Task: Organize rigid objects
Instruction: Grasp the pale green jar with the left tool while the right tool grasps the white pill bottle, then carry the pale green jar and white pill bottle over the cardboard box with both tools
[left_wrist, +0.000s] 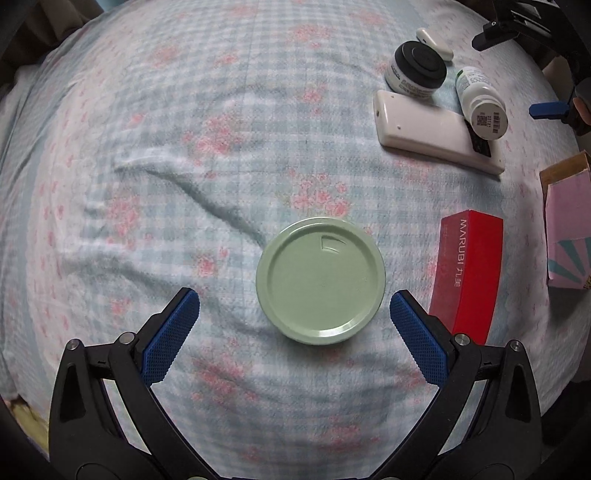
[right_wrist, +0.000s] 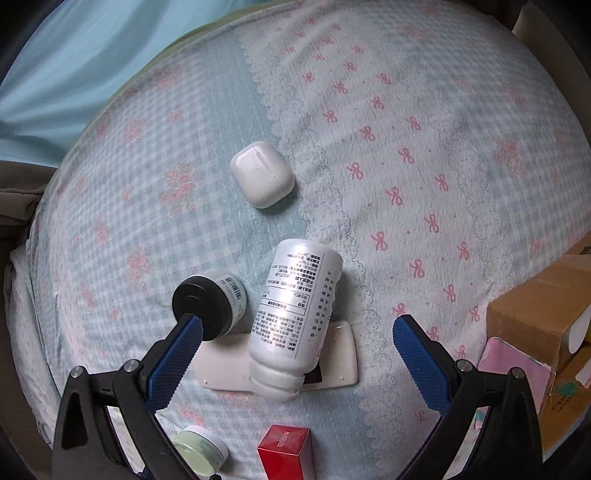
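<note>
My left gripper (left_wrist: 294, 306) is open and empty, its blue pads on either side of a pale green round jar (left_wrist: 320, 280) on the bed; the jar also shows in the right wrist view (right_wrist: 201, 448). A red MARUBI box (left_wrist: 469, 275) stands just right of it. My right gripper (right_wrist: 297, 330) is open and empty above a white pill bottle (right_wrist: 295, 314) that lies across a white remote (right_wrist: 229, 365). A black-lidded jar (right_wrist: 208, 310) sits by its left finger. A white earbud case (right_wrist: 262, 173) lies farther away.
A blue checked bedsheet with pink flowers (left_wrist: 184, 166) covers the bed. A pink booklet (left_wrist: 567, 240) and a cardboard box (right_wrist: 543, 314) lie at the right edge. The red box also shows in the right wrist view (right_wrist: 284, 452).
</note>
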